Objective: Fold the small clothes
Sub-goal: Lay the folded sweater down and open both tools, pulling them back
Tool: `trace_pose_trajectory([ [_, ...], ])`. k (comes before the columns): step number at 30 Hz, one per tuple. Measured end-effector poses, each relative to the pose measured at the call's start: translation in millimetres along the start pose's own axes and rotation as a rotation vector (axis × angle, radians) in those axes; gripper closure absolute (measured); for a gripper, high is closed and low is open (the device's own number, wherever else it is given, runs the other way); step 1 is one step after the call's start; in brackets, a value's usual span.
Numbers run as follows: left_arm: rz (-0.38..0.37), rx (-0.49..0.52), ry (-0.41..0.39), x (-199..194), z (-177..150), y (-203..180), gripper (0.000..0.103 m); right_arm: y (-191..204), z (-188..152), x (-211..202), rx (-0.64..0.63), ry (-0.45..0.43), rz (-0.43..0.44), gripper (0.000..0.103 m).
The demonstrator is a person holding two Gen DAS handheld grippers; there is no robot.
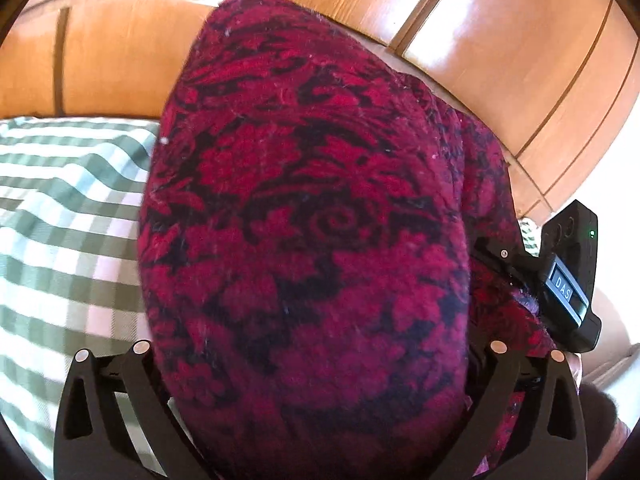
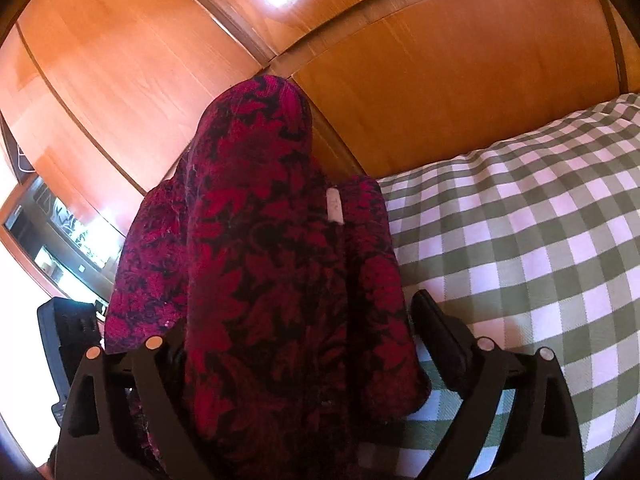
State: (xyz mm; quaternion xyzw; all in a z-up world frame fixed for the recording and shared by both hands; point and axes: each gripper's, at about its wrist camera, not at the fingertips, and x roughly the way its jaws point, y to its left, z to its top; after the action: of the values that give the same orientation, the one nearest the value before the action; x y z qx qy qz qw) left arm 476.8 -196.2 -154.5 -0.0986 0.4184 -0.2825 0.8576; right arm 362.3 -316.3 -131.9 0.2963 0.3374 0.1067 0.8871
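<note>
A red and black flower-patterned knitted garment (image 1: 312, 240) fills the left wrist view, draped over my left gripper (image 1: 316, 360) and hiding its fingertips. The same garment (image 2: 272, 272) hangs over my right gripper (image 2: 316, 344) in the right wrist view, with a small white label (image 2: 334, 205) near its top. The cloth is lifted above the bed. The right finger (image 2: 440, 332) of the right gripper shows beside the cloth. I cannot see whether either gripper's jaws are closed on the fabric. The right gripper body (image 1: 568, 276) shows at the right of the left wrist view.
A green and white checked bedspread (image 1: 68, 240) lies below, also in the right wrist view (image 2: 520, 240). Glossy wooden wardrobe doors (image 2: 420, 80) stand close behind the bed. A bright window area (image 2: 52, 248) is at the left.
</note>
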Motion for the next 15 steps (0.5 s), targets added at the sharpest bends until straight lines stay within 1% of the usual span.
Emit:
trace_pose_trajectory([
  [2,0.041,-0.001,-0.028,-20,-10,-28,0.003,6,-7,-4,-0.003,-0.007,-0.025,0.005],
  [3,0.061,-0.002,-0.048,-27,-11,-35,0.003,14,-8,-4,0.003,-0.009,-0.028,0.004],
  [6,0.115,0.0,-0.128,-49,-25,-53,0.003,25,-16,-28,0.024,-0.028,-0.01,0.003],
  [7,0.124,0.002,-0.149,-57,-29,-57,0.003,30,-18,-37,0.011,-0.044,-0.002,0.003],
  [9,0.136,0.019,-0.191,-70,-39,-66,0.003,39,-21,-47,-0.038,-0.068,-0.035,0.003],
  [11,0.156,0.059,-0.251,-75,-44,-78,0.003,46,-22,-52,-0.095,-0.065,-0.128,0.003],
  [12,0.158,0.076,-0.274,-73,-44,-82,0.003,46,-22,-52,-0.109,-0.06,-0.182,0.002],
  [13,0.157,0.105,-0.297,-77,-46,-95,0.003,46,-21,-50,-0.114,-0.048,-0.234,0.002],
  [14,0.156,0.142,-0.299,-79,-49,-102,0.003,43,-22,-50,-0.108,-0.027,-0.273,0.002],
  [15,0.166,0.193,-0.273,-81,-53,-99,0.003,40,-23,-49,-0.093,-0.008,-0.301,0.002],
])
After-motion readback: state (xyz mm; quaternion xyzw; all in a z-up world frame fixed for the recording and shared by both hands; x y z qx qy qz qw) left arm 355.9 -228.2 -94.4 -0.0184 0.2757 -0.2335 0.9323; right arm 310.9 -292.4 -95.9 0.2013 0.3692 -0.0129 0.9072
